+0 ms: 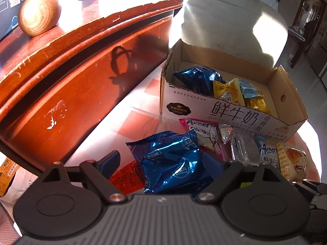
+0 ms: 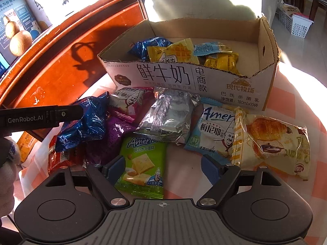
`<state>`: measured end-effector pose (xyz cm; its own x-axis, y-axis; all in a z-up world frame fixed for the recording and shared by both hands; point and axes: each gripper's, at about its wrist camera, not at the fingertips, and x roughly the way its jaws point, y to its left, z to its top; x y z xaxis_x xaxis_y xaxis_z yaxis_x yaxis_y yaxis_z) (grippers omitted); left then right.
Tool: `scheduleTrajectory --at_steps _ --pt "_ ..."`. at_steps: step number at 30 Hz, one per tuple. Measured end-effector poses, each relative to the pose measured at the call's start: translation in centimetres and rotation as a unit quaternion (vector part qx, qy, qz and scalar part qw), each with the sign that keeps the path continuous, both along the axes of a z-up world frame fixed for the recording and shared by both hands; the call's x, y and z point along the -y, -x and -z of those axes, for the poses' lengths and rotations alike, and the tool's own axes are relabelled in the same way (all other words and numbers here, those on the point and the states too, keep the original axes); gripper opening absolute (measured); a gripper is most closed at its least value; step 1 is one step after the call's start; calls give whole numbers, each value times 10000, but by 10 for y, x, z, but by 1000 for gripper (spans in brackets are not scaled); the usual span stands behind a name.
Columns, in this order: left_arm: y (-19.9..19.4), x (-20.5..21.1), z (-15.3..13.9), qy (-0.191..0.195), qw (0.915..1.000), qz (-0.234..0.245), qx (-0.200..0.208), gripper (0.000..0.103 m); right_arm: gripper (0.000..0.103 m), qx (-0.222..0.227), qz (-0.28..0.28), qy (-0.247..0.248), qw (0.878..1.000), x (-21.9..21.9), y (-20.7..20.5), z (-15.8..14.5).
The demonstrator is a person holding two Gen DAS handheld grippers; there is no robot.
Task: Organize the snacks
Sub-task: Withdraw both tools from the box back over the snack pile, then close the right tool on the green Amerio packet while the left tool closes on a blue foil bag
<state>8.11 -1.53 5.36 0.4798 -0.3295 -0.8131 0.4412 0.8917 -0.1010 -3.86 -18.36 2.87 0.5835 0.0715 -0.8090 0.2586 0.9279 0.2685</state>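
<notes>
A cut-down cardboard milk box stands on a checked cloth and holds a blue foil pack, yellow packs and a light blue pack. Loose snacks lie in front of it. My left gripper is open, its jaws on either side of a shiny blue foil pack. My right gripper is open over a green cake pack. Beside it lie a silver pack, a white-blue pack and a croissant pack.
A red-brown wooden cabinet runs along the left, with wooden gourds and boxes on top. A pale cushion sits behind the box. Pink, purple and red packs lie at the left of the pile.
</notes>
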Motion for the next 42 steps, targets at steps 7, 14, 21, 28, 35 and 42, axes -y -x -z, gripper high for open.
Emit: scheduleTrajectory --at_steps 7,14,21,28,35,42 --pt "-1 18 11 -191 9997 -100 -66 88 83 -145 -149 129 9997 -16 -6 12" --pt "-2 23 25 -475 9988 -97 -109 88 87 -106 -160 226 9996 -23 -7 11" --pt "-3 9 27 -401 9986 -288 -193 84 89 -17 -166 109 9998 -28 -11 10" --pt "1 -5 27 -372 9988 -280 -157 81 87 -134 -63 465 9988 -20 -9 10" --pt "6 -11 23 -306 9994 -145 -117 81 88 -214 235 238 9992 13 8 6" --pt "3 -10 20 -296 9992 -255 -25 81 88 -34 196 47 9998 -9 -3 7"
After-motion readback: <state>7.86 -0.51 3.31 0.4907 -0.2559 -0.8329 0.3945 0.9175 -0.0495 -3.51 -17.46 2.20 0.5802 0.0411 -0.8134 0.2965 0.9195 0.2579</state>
